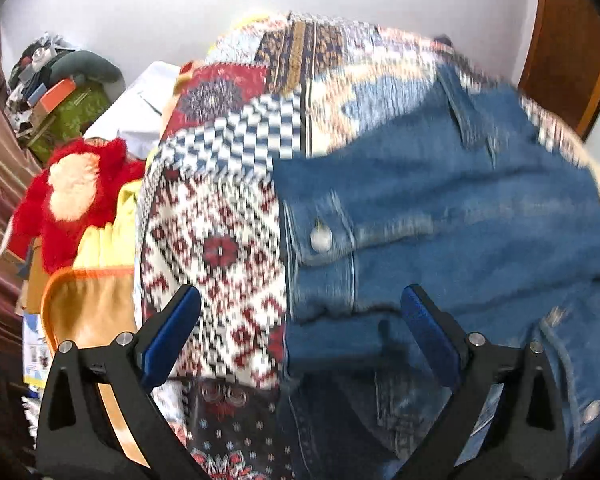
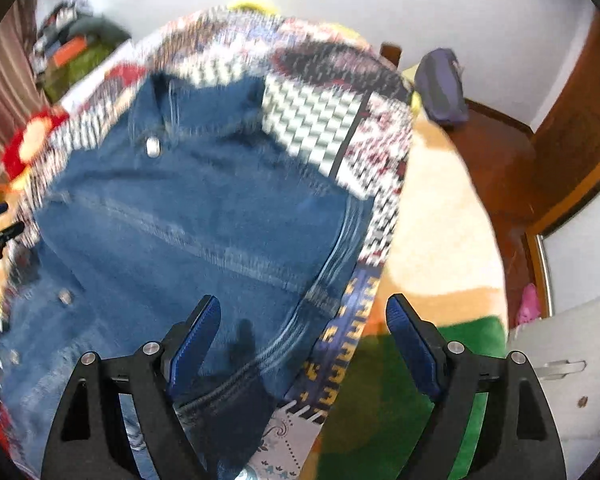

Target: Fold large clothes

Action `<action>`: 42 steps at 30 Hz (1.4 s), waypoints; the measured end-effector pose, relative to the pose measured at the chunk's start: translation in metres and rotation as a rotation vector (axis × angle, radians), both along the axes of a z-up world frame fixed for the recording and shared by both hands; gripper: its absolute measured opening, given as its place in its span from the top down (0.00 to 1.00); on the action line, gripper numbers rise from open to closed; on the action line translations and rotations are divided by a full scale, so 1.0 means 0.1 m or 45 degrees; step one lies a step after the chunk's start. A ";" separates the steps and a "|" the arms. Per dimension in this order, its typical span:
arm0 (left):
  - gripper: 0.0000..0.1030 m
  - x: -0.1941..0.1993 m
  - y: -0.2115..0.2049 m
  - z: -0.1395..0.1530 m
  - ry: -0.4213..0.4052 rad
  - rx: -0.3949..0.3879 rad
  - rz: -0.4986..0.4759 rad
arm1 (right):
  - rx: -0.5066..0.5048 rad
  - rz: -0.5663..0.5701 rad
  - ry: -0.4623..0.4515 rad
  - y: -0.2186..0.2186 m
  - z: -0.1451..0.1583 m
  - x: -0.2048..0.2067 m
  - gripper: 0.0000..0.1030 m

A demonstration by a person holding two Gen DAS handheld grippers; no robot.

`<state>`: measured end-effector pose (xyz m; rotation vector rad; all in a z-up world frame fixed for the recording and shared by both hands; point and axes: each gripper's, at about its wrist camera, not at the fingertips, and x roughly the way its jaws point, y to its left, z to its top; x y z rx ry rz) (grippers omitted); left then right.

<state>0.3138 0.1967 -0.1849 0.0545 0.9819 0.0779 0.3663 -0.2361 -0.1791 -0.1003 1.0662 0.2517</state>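
A blue denim jacket (image 1: 440, 200) (image 2: 188, 208) with metal snap buttons lies spread on a patterned patchwork quilt (image 1: 216, 248) (image 2: 312, 120). My left gripper (image 1: 300, 320) hangs above the jacket's left edge, where denim meets quilt. Its blue-padded fingers stand wide apart and hold nothing. My right gripper (image 2: 304, 340) hovers over the jacket's right hem, also open, with no cloth between its pads. Both views are blurred by motion. At the far left edge of the right wrist view a black tool tip (image 2: 0, 224) shows, likely the other gripper.
Left of the quilt lie a red plush toy (image 1: 76, 196) and yellow and orange cloth (image 1: 92, 308). A clutter pile (image 1: 60, 96) stands in the far left corner. Right of the quilt are a cream and green blanket (image 2: 432, 220), a purple bag (image 2: 440, 88) and brown wooden furniture (image 2: 500, 168).
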 end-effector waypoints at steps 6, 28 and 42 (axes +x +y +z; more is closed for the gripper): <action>0.02 0.47 0.17 0.01 -0.001 -0.050 0.005 | 0.182 -0.113 -0.009 -0.23 0.10 0.27 0.19; 0.83 1.39 0.60 -0.85 0.234 -0.662 0.169 | 0.394 -0.174 0.259 -0.22 -0.79 1.03 0.85; 0.91 1.15 0.60 0.49 -0.215 -0.248 0.175 | 0.270 0.066 -0.202 0.54 0.46 1.59 0.87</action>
